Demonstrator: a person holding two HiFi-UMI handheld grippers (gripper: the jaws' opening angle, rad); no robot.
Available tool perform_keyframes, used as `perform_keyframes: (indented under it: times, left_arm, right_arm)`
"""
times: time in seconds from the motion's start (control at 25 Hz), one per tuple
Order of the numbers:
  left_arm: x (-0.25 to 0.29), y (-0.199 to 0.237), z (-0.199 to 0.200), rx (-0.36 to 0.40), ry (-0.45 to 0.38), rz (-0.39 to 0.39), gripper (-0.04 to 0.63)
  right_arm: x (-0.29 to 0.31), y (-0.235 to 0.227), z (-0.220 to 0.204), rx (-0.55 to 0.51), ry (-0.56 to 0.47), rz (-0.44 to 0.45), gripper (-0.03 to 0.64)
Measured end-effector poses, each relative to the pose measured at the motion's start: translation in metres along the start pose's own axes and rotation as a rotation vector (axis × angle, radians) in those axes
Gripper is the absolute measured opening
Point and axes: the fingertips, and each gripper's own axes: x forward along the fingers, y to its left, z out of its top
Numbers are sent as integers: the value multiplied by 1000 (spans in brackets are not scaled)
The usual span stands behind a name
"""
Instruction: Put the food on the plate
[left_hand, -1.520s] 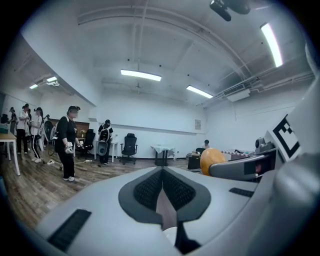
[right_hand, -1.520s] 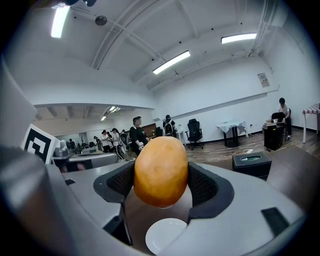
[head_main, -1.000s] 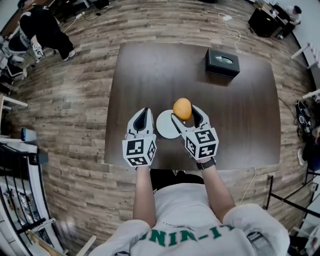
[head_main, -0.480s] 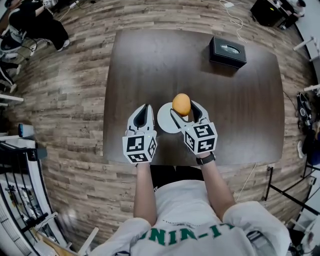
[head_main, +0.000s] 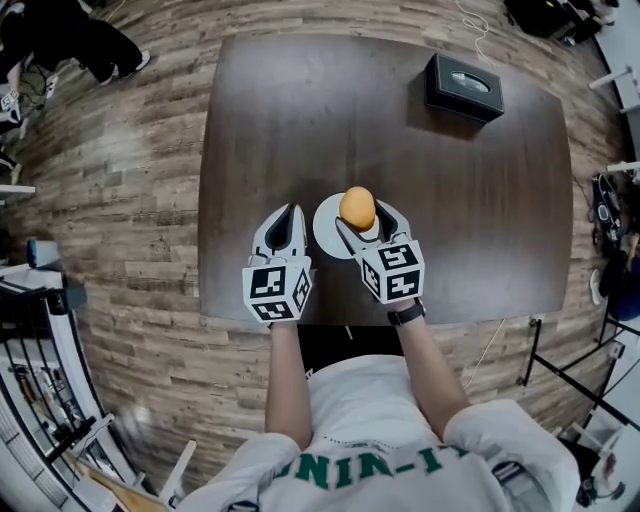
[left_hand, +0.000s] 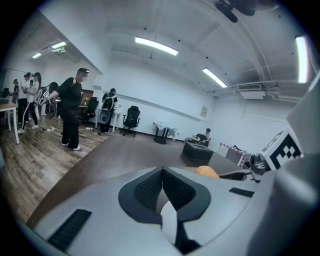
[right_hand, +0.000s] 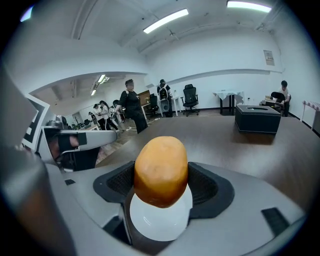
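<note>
An orange-brown, egg-shaped piece of food (head_main: 357, 207) (right_hand: 161, 170) sits pinched between the pads of my right gripper (head_main: 362, 218) (right_hand: 161, 186), which is shut on it. It hangs above a small white plate (head_main: 327, 229) (right_hand: 150, 223) near the front edge of the dark brown table (head_main: 300, 120). My left gripper (head_main: 284, 228) (left_hand: 161, 187) stays just left of the plate, jaws shut with nothing between them. The food (left_hand: 207, 171) also peeks out at the right of the left gripper view.
A black tissue box (head_main: 464, 87) (right_hand: 257, 119) stands at the table's far right. Wood-plank floor surrounds the table. Several people (left_hand: 70, 107) stand by office chairs and desks far off to the left.
The right gripper, still holding the food, has shifted a little to the left and now sits over the plate. The left gripper has kept its place beside the plate.
</note>
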Motion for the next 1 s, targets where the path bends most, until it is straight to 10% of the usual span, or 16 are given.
perform_keyframes:
  times: [1.0]
  left_arm:
    - [24,10,-56,-77,75,-3,12]
  right_arm:
    - [43,-5,-79,-52,175,-10,341]
